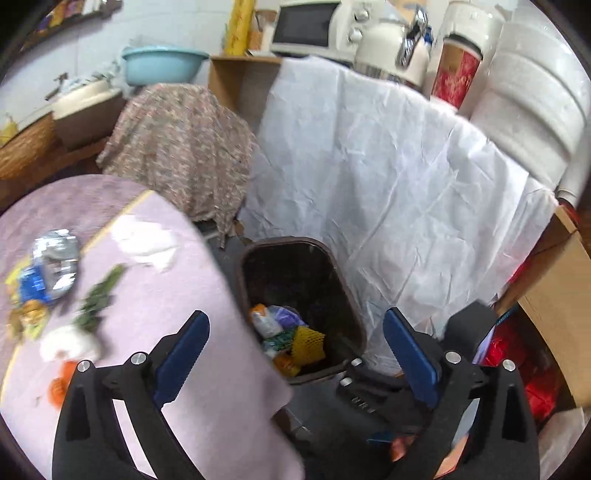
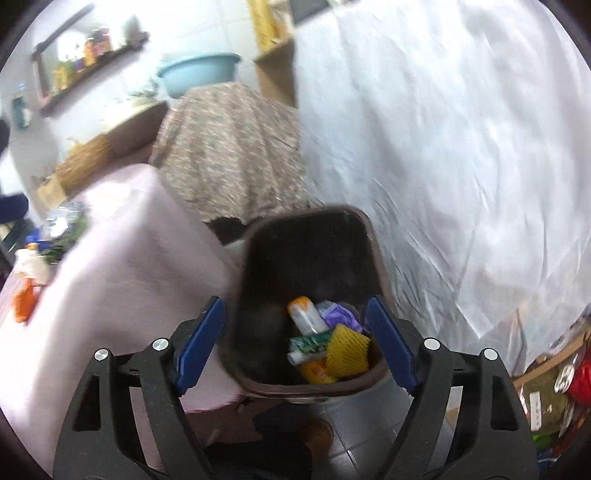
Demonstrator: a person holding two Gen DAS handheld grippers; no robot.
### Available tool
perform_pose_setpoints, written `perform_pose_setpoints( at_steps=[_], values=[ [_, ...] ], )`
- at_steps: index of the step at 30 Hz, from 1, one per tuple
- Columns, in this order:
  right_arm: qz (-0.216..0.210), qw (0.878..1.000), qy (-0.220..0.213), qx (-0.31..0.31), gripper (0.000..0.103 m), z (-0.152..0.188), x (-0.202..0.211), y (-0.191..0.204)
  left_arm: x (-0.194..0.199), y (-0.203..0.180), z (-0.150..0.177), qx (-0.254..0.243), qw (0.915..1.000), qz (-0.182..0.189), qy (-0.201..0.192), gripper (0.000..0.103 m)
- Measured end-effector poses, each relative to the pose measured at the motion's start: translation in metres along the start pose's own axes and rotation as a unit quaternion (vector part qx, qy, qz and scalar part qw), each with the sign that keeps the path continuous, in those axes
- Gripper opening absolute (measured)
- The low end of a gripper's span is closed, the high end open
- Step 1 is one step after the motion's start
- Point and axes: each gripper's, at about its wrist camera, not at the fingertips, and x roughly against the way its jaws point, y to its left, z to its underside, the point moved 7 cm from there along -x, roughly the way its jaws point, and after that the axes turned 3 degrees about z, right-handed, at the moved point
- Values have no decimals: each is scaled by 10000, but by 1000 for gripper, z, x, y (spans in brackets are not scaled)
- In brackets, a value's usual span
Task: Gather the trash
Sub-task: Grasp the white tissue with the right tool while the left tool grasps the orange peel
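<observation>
**Between drops, both grippers empty over bin**

Trash bin (image 2: 306, 258) sat on floor beside table (image 1: 207, 295), holding yellow net (image 2: 347, 350) and wrappers. We saw right gripper (image 2: 295, 343) released above it, left gripper (image 1: 295, 354) released too. Next, we judged: swing to 9 o'clock for foil packet (image 1: 55, 258) and tissue (image 1: 147, 243).

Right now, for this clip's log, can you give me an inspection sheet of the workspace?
Surface: table with pink cloth, trash lying on its left part.
Job's things: brown bin on the floor beside the table, holding a yellow foam net, a purple wrapper and packets; foil wrapper, white tissue and greens on the table.
Clutter: orange scraps.
Grippers: left gripper and right gripper both empty, jaws open.
Cables: nothing seen.
Surroundings: white sheet, floral cloth, microwave.
</observation>
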Motion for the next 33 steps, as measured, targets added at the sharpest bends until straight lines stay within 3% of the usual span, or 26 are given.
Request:
perform_pose_setpoints(
  at_steps=[9,14,17,20,24,31,33],
  values=[
    [-1174,9874,-209,1039,80,-17,52,107,73,89,51,501,9958,-750,-179,96],
    [-1509,9764,-131,1538,80,-12,59,160,99,147,87,1243,9862,-1079,-198,96],
    [-1720,9679,-50,1832,80,-7,61,188,111,175,103,1484,9802,-1292,-226,93],
    [-1820,9615,45,2057,80,-5,58,210,118,198,118,1678,9757,-1405,-147,83],
    [-2009,9556,181,2150,79,-8,52,234,121,217,128,1816,9734,-1388,-129,80],
    [-2013,9452,396,2538,57,-20,23,278,105,207,122,1648,9786,-1234,61,77],
    [-2003,9419,569,2636,41,-17,11,286,96,202,116,1561,9806,-1178,119,77]
  ],
)
